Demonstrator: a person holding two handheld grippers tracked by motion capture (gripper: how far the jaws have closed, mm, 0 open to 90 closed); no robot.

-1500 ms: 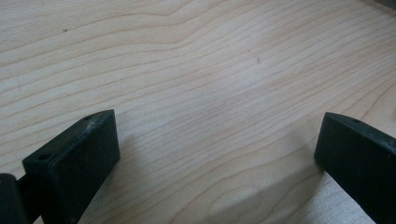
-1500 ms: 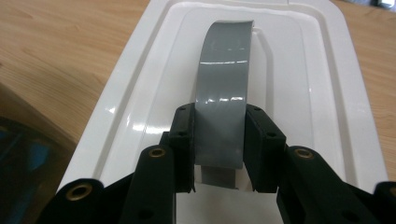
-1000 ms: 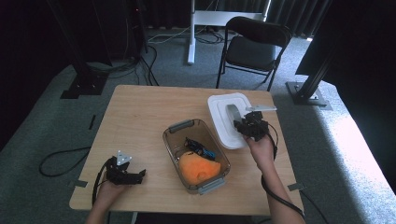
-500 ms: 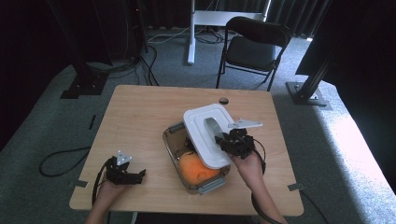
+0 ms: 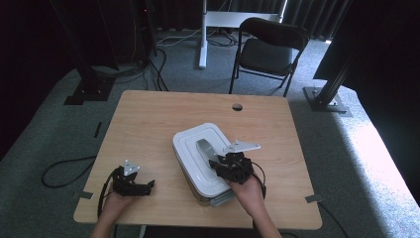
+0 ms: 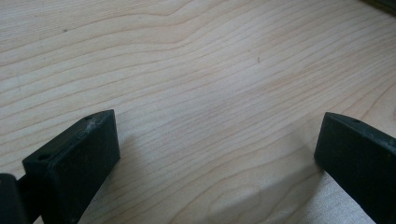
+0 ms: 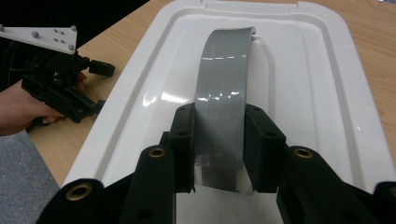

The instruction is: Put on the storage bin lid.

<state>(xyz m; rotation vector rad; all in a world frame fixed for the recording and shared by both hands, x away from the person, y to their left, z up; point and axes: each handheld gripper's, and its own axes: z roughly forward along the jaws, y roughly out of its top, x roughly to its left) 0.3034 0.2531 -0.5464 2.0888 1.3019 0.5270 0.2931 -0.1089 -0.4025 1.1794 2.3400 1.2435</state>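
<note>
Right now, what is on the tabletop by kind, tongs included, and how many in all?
White lid with grey handle: 1
Container under the lid: 1
Tongs: 2, left open and resting on the table, right shut on the handle
Total: 4

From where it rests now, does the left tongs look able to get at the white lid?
Probably yes: the left tongs rests open on the table, with bare wood between it and the white lid, though the right tongs grips the lid's grey handle.
</note>
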